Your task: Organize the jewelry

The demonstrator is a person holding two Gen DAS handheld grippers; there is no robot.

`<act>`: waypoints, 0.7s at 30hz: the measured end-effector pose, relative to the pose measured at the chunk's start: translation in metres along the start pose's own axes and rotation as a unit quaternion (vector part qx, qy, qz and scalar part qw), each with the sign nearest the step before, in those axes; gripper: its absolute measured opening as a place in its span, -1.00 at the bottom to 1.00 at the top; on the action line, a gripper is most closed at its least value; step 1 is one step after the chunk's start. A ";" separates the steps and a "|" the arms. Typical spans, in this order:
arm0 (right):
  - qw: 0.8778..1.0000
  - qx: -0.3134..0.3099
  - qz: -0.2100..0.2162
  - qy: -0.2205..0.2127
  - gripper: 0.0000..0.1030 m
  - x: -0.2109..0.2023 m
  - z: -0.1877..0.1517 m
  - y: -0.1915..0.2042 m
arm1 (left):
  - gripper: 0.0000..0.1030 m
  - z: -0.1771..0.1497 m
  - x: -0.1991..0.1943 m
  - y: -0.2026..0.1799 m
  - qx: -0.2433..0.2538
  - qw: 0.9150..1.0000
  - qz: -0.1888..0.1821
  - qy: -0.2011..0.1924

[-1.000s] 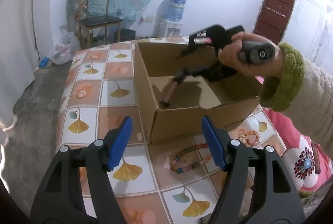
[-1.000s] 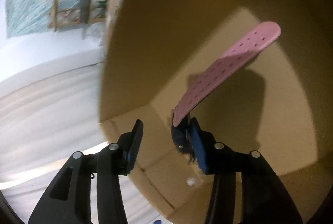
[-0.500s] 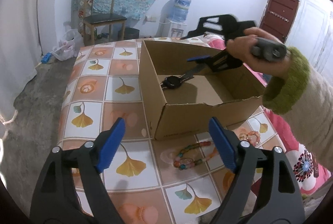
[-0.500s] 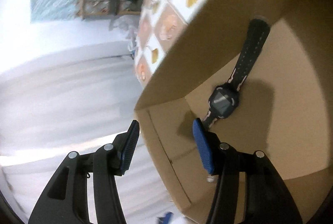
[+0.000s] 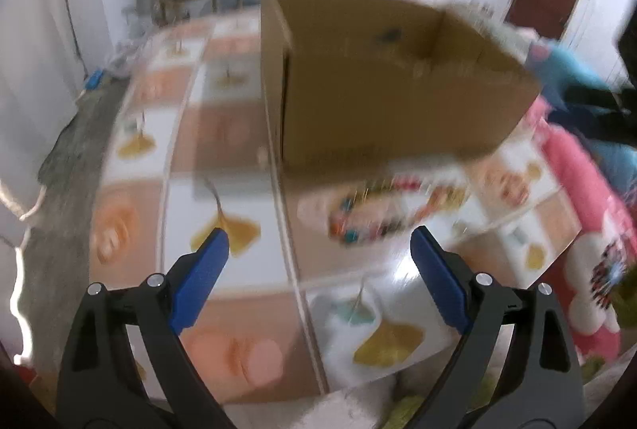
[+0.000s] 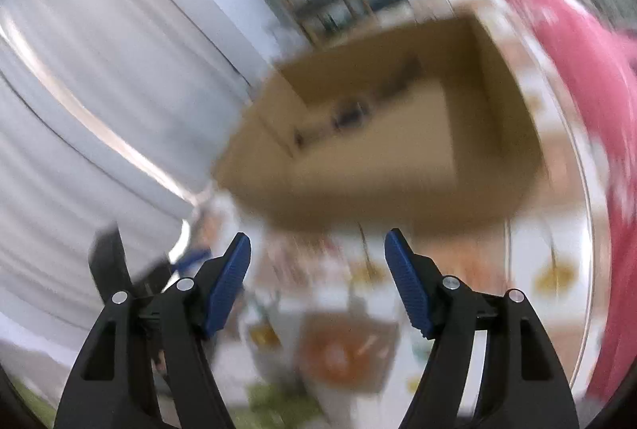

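A multicoloured bead bracelet [image 5: 382,210] lies flat on the tiled tablecloth [image 5: 239,134], just in front of the near wall of the open cardboard box [image 5: 398,102]. Motion blur smears it, but its long axis runs from near left to far right, roughly along the box's near edge; single beads cannot be told apart.

The left gripper [image 5: 318,273] is tilted steeply down toward the table, with the bracelet just beyond its fingertips and a little right of centre. Its jaws are opening and stand very wide, and nothing is between the blue pads [image 5: 199,281].

The right gripper [image 6: 317,277] also slants downward from the near side of the table, with the box beyond its tips. Its jaws are opening, with nothing between them; only blurred tablecloth shows in the gap. In the right wrist view the box's open top faces the camera, and a dark wristwatch [image 6: 350,114] lies on its floor along the far left wall, its strap running from near left to far right. From the left wrist view only a dark smudge of it shows deep inside.

A pink floral cloth [image 5: 585,214] borders the table on the right.
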State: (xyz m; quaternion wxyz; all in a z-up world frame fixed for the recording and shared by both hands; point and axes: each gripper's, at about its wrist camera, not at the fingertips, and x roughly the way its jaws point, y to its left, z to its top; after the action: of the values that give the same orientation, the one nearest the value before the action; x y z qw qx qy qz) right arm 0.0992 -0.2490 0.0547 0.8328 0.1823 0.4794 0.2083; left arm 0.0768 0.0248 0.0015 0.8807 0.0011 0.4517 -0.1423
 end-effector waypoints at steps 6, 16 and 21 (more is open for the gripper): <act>0.993 -0.001 -0.109 0.051 0.33 0.030 -0.058 -0.023 | 0.73 -0.016 0.025 -0.006 0.012 0.999 0.037 0.035; 0.976 -0.050 -0.210 0.042 0.32 0.042 -0.083 -0.024 | 0.84 -0.021 0.037 -0.008 0.017 0.998 0.063 0.025; 0.969 -0.074 -0.235 0.029 0.33 0.046 -0.089 -0.018 | 0.84 -0.020 0.037 -0.008 0.015 0.997 0.065 0.023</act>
State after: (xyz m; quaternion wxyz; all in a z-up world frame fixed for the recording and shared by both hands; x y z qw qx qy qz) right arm 0.0452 -0.2310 -0.0305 0.8556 -0.0042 0.5155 0.0465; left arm 0.0790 0.0104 -0.0392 0.8772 0.0471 0.4690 -0.0913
